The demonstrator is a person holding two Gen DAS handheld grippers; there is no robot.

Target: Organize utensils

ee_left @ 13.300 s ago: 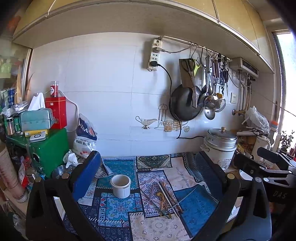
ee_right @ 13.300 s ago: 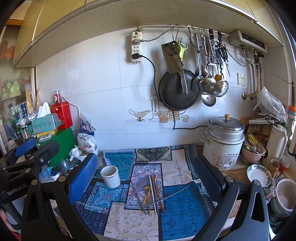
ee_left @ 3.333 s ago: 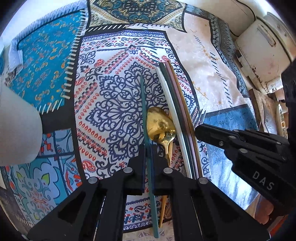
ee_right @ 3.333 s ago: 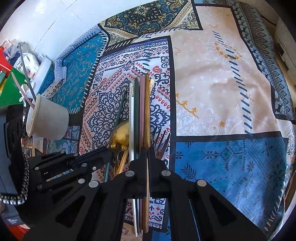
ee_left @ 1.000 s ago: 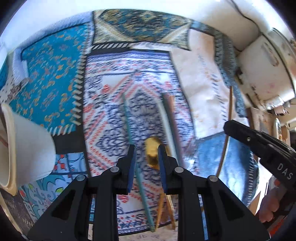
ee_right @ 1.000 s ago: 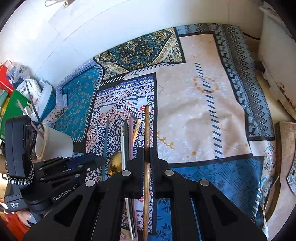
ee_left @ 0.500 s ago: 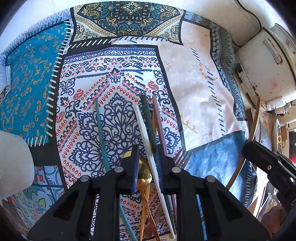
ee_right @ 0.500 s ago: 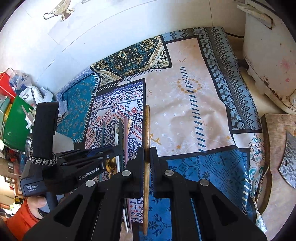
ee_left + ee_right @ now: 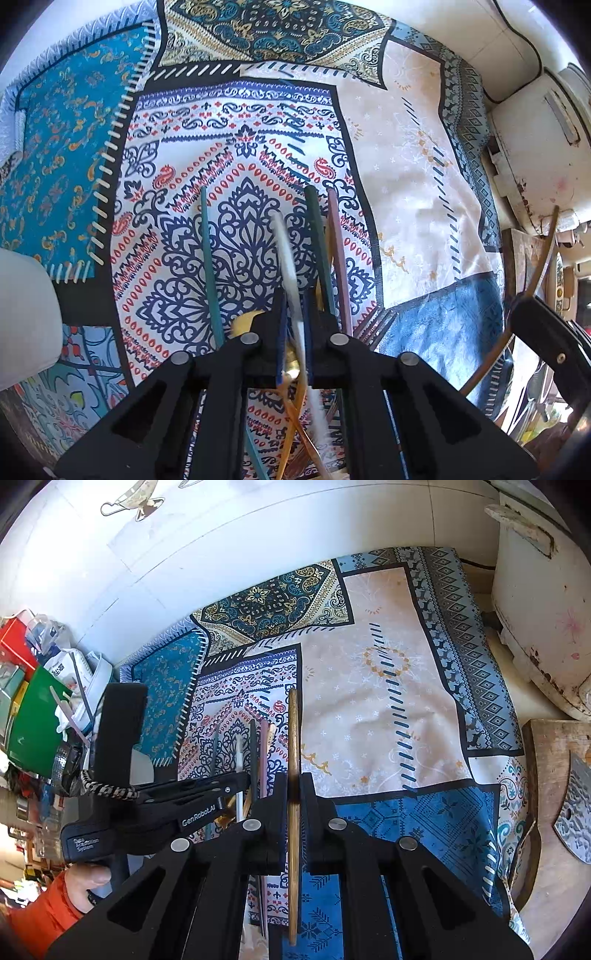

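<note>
My left gripper (image 9: 293, 325) is shut on a white chopstick (image 9: 284, 251) in the pile on the patterned cloth (image 9: 417, 173). Beside it lie a teal chopstick (image 9: 208, 258), a dark green one (image 9: 317, 236), a pink one (image 9: 338, 258) and a gold spoon (image 9: 245, 321). My right gripper (image 9: 293, 786) is shut on a brown wooden chopstick (image 9: 293, 731) and holds it above the cloth; it also shows at the right of the left wrist view (image 9: 543, 258). The white cup (image 9: 26, 317) stands at the left.
A white rice cooker (image 9: 543, 602) stands at the right. A wooden board (image 9: 554, 760) with a cleaver blade (image 9: 576, 812) lies in front of it. Green and red boxes (image 9: 33, 716) crowd the left edge. The tiled wall (image 9: 258, 539) is behind.
My left gripper has let go of the teal chopstick, shifted right and closed on the white one. My right gripper has lifted the brown chopstick up and to the right.
</note>
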